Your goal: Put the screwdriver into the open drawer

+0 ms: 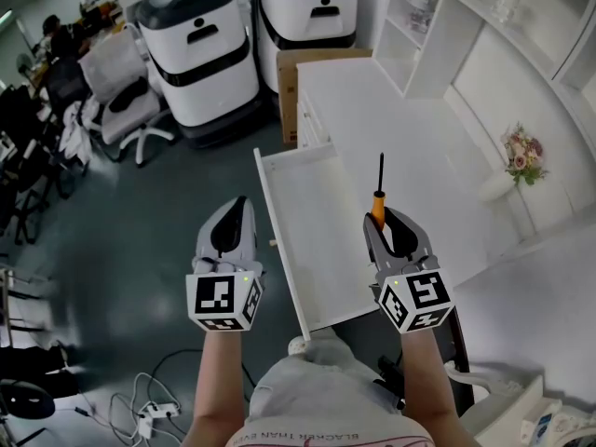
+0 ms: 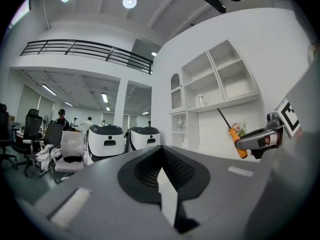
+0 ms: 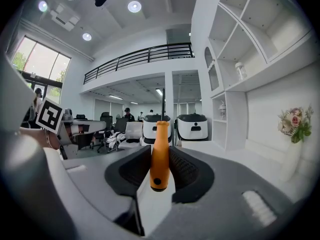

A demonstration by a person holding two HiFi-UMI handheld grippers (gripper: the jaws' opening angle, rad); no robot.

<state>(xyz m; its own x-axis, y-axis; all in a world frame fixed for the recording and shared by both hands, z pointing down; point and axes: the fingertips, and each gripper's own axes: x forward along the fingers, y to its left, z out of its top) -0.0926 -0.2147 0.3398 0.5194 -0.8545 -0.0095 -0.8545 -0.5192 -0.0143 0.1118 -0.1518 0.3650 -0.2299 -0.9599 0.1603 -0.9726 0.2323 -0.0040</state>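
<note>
Forearms reach up from 6 o'clock in the head view, side by side, each carrying a claw held roughly level with its marker cube nearest the person. The left claw (image 1: 238,205) sits over the grey floor, just outside the left rim of the open drawer (image 1: 279,240). In the left gripper view this claw (image 2: 161,151) has its jaws drawn together at the tips with nothing between them.

At 3 o'clock from it, across the drawer, the right claw (image 1: 389,220) is tipped slightly down above the drawer's right edge. Its jaws are clamped on the orange handle of the screwdriver (image 1: 379,189), about midway along the handle. In the right gripper view the screwdriver (image 3: 160,159) stands between the pads of the right claw (image 3: 160,151), butt end toward the camera. The dark shaft juts out of the claw toward 12 o'clock. The tool is held in the air, not lying in the drawer.

The drawer is pulled out of a white counter (image 1: 391,119) running toward 1 o'clock. A vase of flowers (image 1: 521,156) stands at 3 o'clock, and two white machines (image 1: 200,45) at 11 o'clock.
</note>
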